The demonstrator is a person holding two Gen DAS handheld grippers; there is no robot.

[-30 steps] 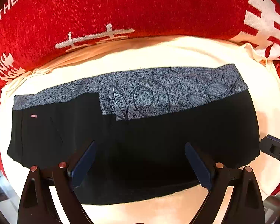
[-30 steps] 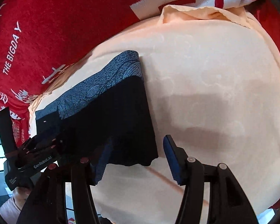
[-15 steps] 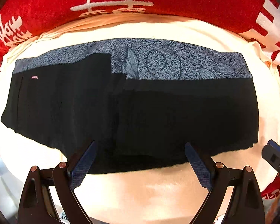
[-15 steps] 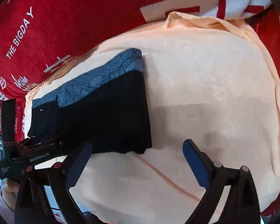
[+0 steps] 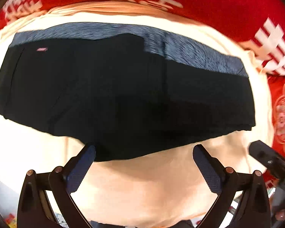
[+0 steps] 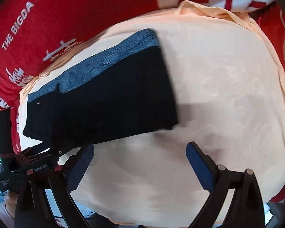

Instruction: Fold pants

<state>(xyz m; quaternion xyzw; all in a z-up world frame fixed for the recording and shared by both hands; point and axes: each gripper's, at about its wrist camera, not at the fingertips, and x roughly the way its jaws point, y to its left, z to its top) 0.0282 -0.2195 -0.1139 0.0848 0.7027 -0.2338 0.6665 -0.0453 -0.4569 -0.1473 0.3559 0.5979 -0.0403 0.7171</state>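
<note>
A red blanket [image 5: 209, 1] with white characters and the words "THE BIGDAY" fills the outer ring of both views, from about 8 o'clock over 12 to 4 o'clock. On it lies a pale peach cloth [image 6: 228, 95], which takes up most of the middle and lower part of each view; one bunched corner of it sits at 1 o'clock in the right wrist view.

The black pants [image 5: 114, 95] lie folded flat on the peach cloth, a wide dark block across the centre of the left wrist view, with the blue-grey patterned waistband [image 5: 190, 51] along its far edge from 10 to 2 o'clock. In the right wrist view the pants [image 6: 108, 102] sit at 9 to 10 o'clock of centre, waistband [image 6: 112, 57] toward 11 o'clock. A small pink label [image 5: 42, 49] shows on the black fabric at 10 o'clock in the left wrist view.

The left gripper [image 5: 143, 153] hangs over the near hem of the pants at 6 o'clock, its jaws opening, already spread wide, with nothing held; the hem lies below the gap, the pads clear of it. The right gripper [image 6: 139, 151] stands wide apart over bare peach cloth at 6 o'clock, holding nothing, the pants just beyond its left finger. The left gripper's body [image 6: 19, 163] shows at 8 o'clock in the right wrist view.
</note>
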